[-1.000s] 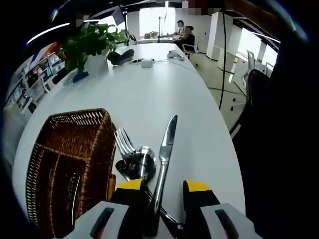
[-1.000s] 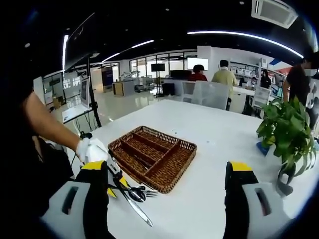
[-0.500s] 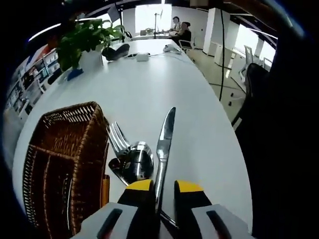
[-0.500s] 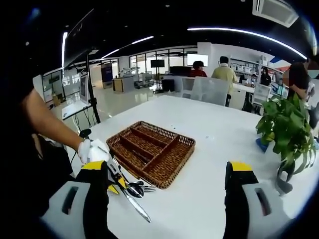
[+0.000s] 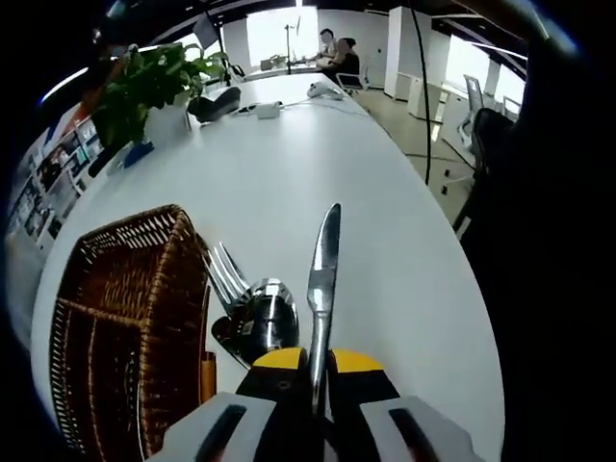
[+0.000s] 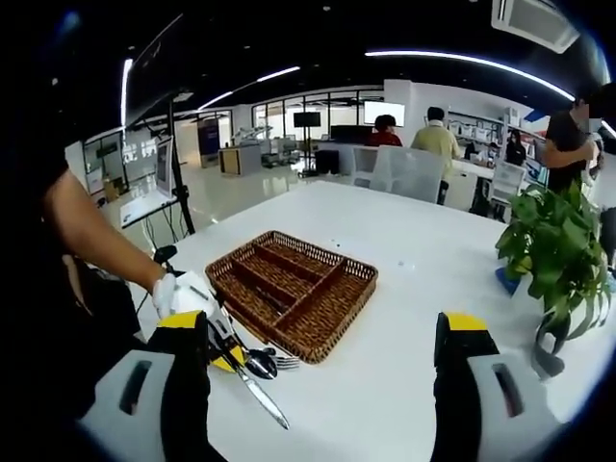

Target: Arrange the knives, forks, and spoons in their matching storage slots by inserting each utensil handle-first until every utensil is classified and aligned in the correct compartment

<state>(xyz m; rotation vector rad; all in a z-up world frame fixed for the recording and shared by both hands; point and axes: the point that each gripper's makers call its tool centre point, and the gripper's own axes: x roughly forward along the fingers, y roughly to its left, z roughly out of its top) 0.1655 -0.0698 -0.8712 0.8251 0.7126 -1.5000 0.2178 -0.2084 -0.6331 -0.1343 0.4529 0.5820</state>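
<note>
In my left gripper view, my left gripper sits at the bottom centre with its yellow-tipped jaws closed on the handle of a knife, whose blade runs up the middle of the frame over the white table. Just left of the knife, a spoon and a fork lie together on the table, and a second spoon bowl shows below them. The wicker tray fills the lower left, beside the fork tines; I cannot tell what lies in its compartments. A potted plant stands at the upper left. In my right gripper view, my right gripper has its jaws spread wide at the bottom, holding nothing. The tray sits centre frame on the table, with the plant at the right. At lower left, my gloved hand holds the left gripper, the knife sticking out from it toward the bottom, the spoon and fork close by the tray's near corner.
</note>
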